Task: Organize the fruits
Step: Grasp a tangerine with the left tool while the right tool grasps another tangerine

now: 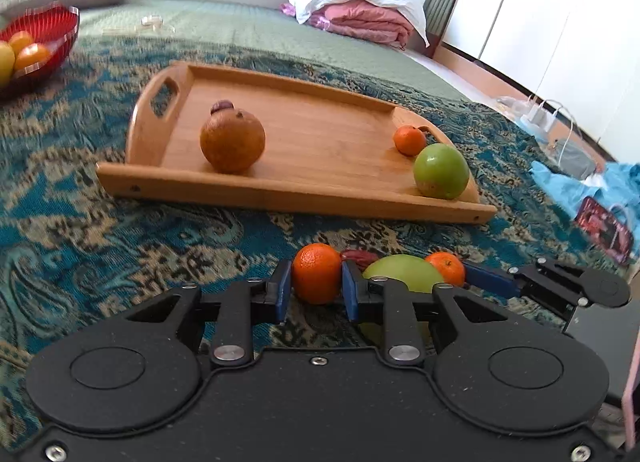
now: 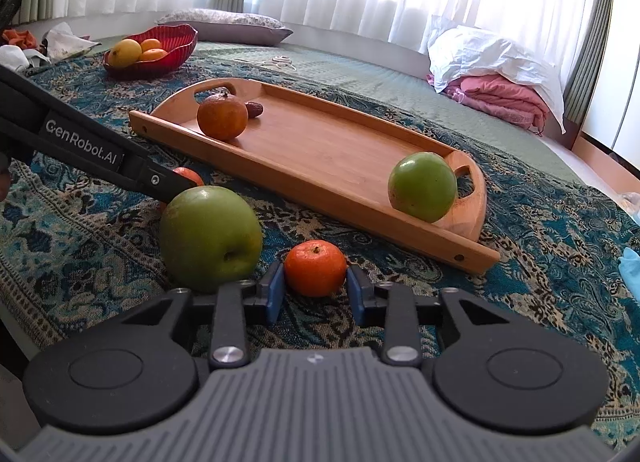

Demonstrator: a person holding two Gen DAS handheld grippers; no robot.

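Observation:
A wooden tray (image 1: 320, 133) (image 2: 340, 141) lies on the patterned cloth and holds a brown-orange fruit (image 1: 232, 140) (image 2: 222, 116), a date (image 2: 254, 109), a small tangerine (image 1: 409, 139) and a green apple (image 1: 441, 170) (image 2: 423, 186). My left gripper (image 1: 316, 286) is shut on a tangerine (image 1: 317, 273) on the cloth. Beside it lie a big green apple (image 1: 400, 272) (image 2: 210, 237) and a red date (image 1: 358, 256). My right gripper (image 2: 315, 288) stands around another tangerine (image 2: 315, 268) (image 1: 446, 266), its blue pads (image 2: 275, 294) a little apart from the peel.
A red bowl (image 1: 48, 27) (image 2: 160, 49) with yellow and orange fruit stands at the far left. Pillows, pink and white bedding (image 2: 492, 77), blue cloth and cables (image 1: 560, 133) lie around the bed's edges.

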